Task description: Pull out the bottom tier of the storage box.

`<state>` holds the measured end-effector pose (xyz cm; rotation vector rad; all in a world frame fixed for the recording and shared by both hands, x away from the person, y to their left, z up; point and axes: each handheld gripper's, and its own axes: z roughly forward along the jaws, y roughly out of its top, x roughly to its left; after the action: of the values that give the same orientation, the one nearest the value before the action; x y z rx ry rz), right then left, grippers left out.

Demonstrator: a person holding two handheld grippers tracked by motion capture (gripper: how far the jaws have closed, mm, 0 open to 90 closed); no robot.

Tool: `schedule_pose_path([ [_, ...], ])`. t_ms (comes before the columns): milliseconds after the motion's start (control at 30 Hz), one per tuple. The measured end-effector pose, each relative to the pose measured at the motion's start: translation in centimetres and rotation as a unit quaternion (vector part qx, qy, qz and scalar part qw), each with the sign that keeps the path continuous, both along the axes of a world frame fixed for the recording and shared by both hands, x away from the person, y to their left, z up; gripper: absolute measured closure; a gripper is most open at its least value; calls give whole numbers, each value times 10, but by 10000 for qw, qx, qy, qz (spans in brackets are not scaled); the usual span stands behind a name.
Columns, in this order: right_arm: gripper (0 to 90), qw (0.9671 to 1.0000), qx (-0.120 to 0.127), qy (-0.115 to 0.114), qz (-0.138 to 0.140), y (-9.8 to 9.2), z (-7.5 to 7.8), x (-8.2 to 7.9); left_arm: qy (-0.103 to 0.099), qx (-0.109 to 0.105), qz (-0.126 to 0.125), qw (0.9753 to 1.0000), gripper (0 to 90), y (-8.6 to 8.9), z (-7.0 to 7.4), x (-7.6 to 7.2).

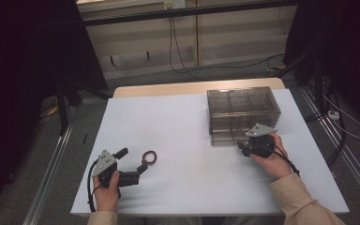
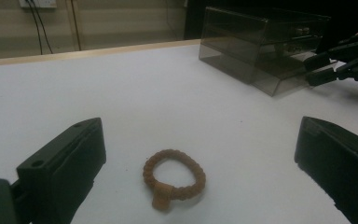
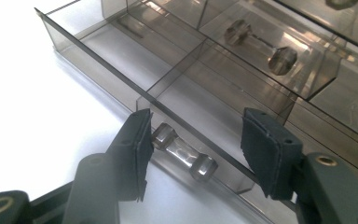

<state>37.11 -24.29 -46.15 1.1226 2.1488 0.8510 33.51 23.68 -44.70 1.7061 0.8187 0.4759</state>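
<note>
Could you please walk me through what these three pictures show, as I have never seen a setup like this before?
There is no robot here: a person sits at a white table and holds a hand-operated gripper in each hand. The high view looks down from above the person. The other two pictures come from small cameras that ride on the grippers and look along their black fingers.

The left gripper is open, its fingers set either side of a brown braided ring that lies flat on the table, not yet gripped.

The right gripper is at the smoky transparent drawer box. Its bottom drawer is pulled out, and the open fingers sit on either side of the drawer's clear bar handle. Nothing is held by either gripper.
</note>
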Motion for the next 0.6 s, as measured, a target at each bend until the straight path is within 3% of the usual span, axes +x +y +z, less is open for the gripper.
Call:
schedule_pose_path([
  [600,513,9998,-29,7,187,1,3,-5,-5,0,4,10000,20,0,0,0],
])
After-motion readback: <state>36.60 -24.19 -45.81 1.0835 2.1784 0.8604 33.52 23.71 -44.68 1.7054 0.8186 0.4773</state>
